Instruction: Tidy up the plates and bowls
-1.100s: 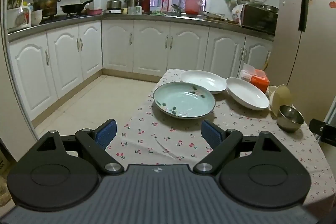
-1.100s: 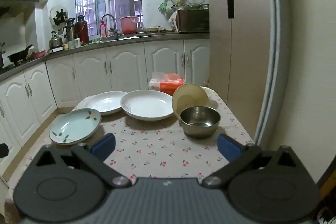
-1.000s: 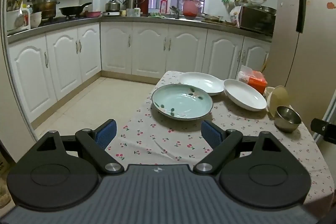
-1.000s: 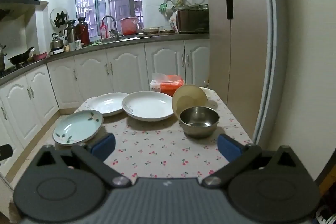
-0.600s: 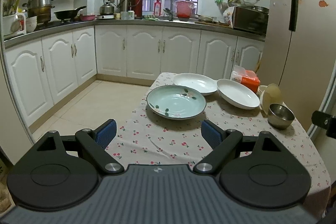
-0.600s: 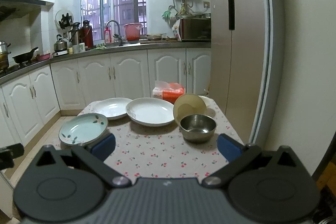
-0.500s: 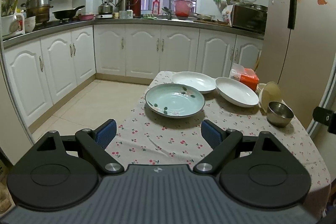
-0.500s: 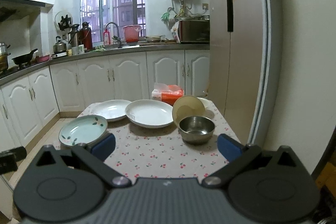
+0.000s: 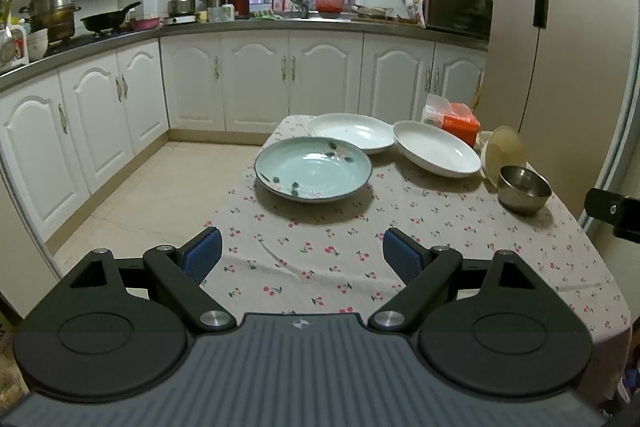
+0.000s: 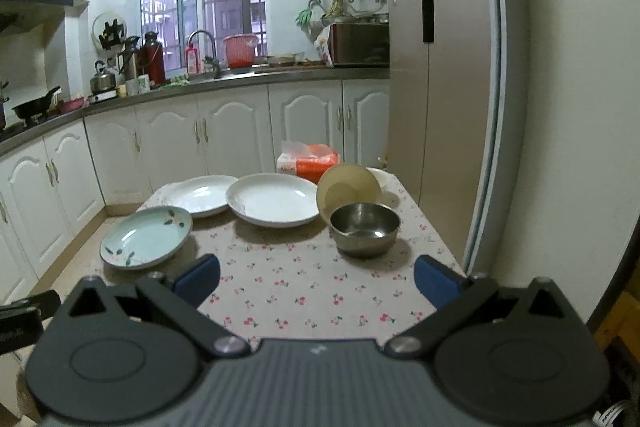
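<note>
Three plates and three bowls lie spread across the surface (image 9: pixel 460 247), which wears a cherry-print cloth, and nothing has been stacked yet, so by my judgement the organizing has not begun. Take the steel bowl (image 10: pixel 365 229) as the landmark: it stands upright at the fridge side, and the yellow bowl (image 10: pixel 347 187) leans tilted on its edge just behind it, propped against the white bowl (image 10: pixel 383 175) whose rim barely shows beyond; that lean probably comes from loose placing and could let it roll if the steel bowl is lifted first. Left of the steel bowl sits the nearer white plate (image 10: pixel 273 199), with its rim seeming to ride over the edge of the farther white plate (image 10: pixel 202 195) beyond it, though I cannot tell whether they truly touch. Farthest left of the steel bowl, at the surface's edge toward the floor, lies the green plate (image 9: pixel 314 169), painted with leaves, apart from the others. An orange tissue pack (image 10: pixel 308 158) stands behind the steel bowl, near the cabinets. Both tools hover short of everything: the left gripper (image 9: pixel 302 253) is spread wide and empty, facing the green plate, and the right gripper (image 10: pixel 316 277) is equally released, facing the steel bowl, likely each lined up for its nearest piece.
</note>
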Demonstrator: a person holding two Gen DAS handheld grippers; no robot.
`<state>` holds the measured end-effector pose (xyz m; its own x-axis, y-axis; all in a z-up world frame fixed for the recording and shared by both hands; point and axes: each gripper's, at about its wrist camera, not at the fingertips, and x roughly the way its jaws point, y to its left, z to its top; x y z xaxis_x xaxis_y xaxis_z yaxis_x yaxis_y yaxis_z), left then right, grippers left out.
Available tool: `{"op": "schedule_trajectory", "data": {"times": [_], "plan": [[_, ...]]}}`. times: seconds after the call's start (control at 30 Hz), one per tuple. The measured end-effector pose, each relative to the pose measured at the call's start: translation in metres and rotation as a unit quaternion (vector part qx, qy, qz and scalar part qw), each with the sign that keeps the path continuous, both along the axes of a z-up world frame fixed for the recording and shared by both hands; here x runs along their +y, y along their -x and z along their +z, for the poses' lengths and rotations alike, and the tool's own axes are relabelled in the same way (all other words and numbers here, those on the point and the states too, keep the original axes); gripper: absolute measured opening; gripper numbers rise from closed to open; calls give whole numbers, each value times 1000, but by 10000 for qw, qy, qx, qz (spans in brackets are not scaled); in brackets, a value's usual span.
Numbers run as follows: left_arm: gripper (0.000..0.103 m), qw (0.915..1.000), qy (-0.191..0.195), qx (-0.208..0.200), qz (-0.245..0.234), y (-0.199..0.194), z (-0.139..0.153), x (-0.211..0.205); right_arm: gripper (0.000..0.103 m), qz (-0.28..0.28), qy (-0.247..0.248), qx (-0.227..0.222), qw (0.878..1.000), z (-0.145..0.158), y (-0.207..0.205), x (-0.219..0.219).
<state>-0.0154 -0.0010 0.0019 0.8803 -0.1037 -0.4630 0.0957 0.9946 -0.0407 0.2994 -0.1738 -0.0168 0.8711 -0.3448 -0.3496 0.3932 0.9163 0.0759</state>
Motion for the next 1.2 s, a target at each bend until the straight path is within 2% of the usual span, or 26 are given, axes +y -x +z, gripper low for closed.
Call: {"op": "schedule_trajectory", "data": {"times": [0.13,0.67,1.0,1.2], "plan": [[103,9998,-176,-9,-45,0,-3,-2,102,79,12,65,9999,-5,-2,1],[103,9991,-312,282,31,-20,-14,6,102,215,-212,251,9992,-22,-22,-4],[103,9975,-311,584,247,-51,-24,21,102,808,-511,380,9947,-31,-57,0],[103,9969,-153,626,443,-77,-26,45,102,1234,-681,365,9893,-29,-91,4]]}}
